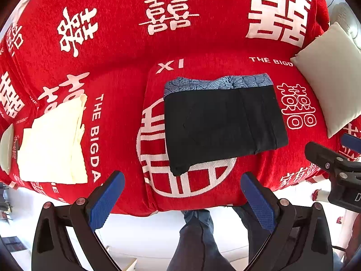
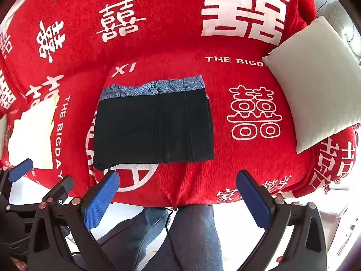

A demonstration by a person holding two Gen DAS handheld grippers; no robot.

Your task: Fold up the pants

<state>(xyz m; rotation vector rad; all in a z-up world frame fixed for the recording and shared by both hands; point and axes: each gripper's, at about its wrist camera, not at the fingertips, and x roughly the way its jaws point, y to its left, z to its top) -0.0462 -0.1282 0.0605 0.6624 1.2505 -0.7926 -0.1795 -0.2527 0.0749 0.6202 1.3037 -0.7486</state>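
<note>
The black pants (image 1: 222, 124) lie folded into a compact rectangle on the red sofa seat (image 1: 126, 103), on top of a blue patterned garment (image 1: 216, 82) whose far edge shows. They also show in the right wrist view (image 2: 153, 128), with the blue garment (image 2: 155, 87) behind. My left gripper (image 1: 182, 194) is open and empty, held back over the seat's front edge, below the pants. My right gripper (image 2: 178, 194) is open and empty, at the front edge to the right of the pants. Each gripper shows at the edge of the other's view.
A folded cream cloth (image 1: 54, 144) lies on the seat at the left, also in the right wrist view (image 2: 33, 135). A white cushion (image 1: 331, 79) leans at the right (image 2: 315, 83). The person's legs (image 2: 191, 237) stand on the white floor before the sofa.
</note>
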